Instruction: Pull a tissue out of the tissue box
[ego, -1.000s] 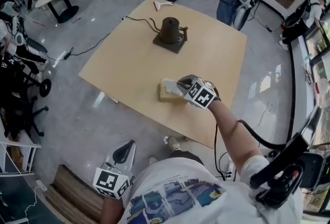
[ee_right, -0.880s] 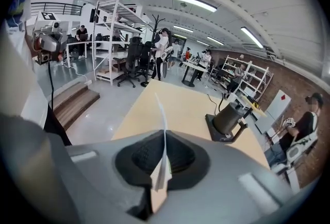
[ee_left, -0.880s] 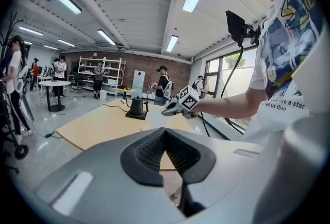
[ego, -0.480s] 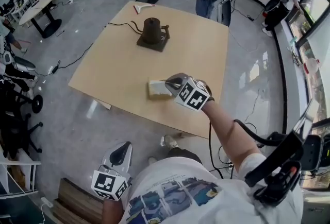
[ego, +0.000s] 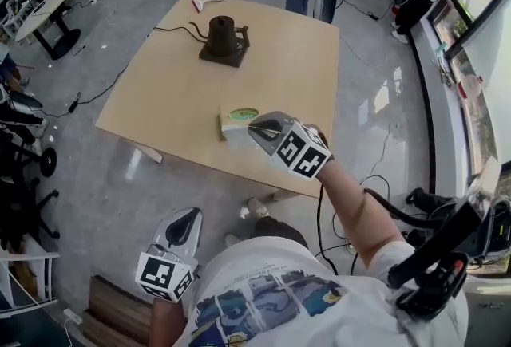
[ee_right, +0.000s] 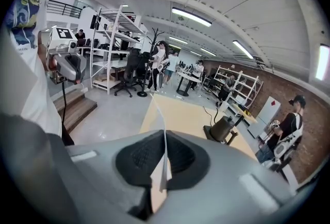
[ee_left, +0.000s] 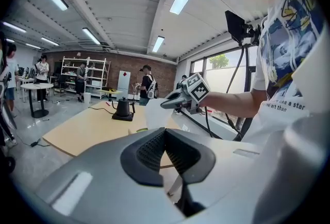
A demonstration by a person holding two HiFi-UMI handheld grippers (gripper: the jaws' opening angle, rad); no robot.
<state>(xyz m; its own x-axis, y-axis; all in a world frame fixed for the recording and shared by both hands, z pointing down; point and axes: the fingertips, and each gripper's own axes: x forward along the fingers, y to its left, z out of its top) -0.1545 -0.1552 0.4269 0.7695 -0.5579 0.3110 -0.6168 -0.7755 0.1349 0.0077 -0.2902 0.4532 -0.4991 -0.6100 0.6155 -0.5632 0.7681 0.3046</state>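
Left gripper (ego: 188,219) hangs off the table's (ego: 152,98) near edge over open floor, jaws together, empty. The tissue box (ego: 237,119) sits by that edge. Just above it, the right gripper (ego: 255,128) is clamped on the white tissue (ee_right: 161,174).

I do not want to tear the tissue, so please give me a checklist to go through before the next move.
1. Right gripper shut on the tissue: ok.
2. Tissue fully out of the tissue box: cannot tell.
3. Tissue box resting on the table: ok.
4. Left gripper empty and off the table: ok.
5. Kettle well apart from the tissue box: ok.
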